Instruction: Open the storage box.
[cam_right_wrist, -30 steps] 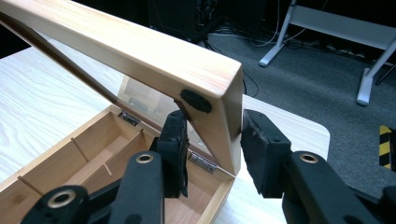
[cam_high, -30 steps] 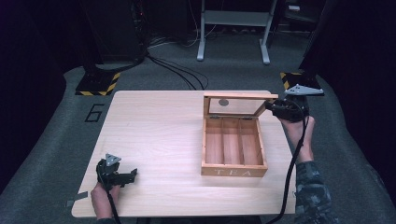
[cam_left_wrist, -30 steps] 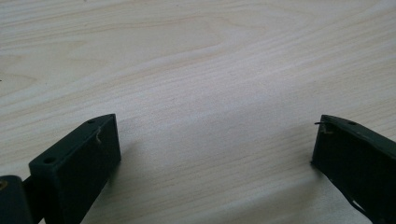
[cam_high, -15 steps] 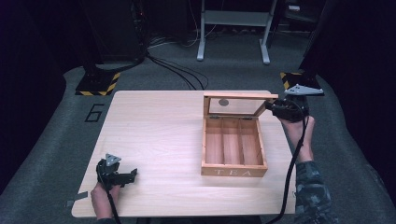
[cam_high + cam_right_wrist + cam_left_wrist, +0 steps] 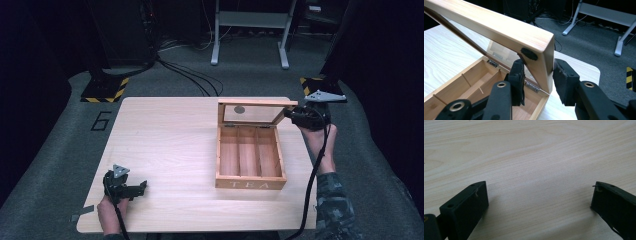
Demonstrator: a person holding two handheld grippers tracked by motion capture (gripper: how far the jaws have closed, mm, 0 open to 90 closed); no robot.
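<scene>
1. While the lid (image 5: 257,104) of the tea box (image 5: 250,160) stands raised on its hinges, close to upright, the opening looks to be nearly or fully done; whether it goes further back or comes down again is a judgement I cannot settle.
2. Inside the box, 3 long compartments show, with nothing in them as far as I can see.
3. Sitting on the right half of the bench (image 5: 165,145), the box has its "TEA" face toward the person.
4. At the lid's free corner on the box's right side, the right tool (image 5: 537,75) straddles the wooden frame, 1 pad (image 5: 517,75) on the glass side and 1 outside; the jaws are narrowed around the frame, touching or nearly so.
5. Far to the left of the box, the left tool (image 5: 131,188) rests low over bare wood, its jaws spread wide and holding nothing.
</scene>
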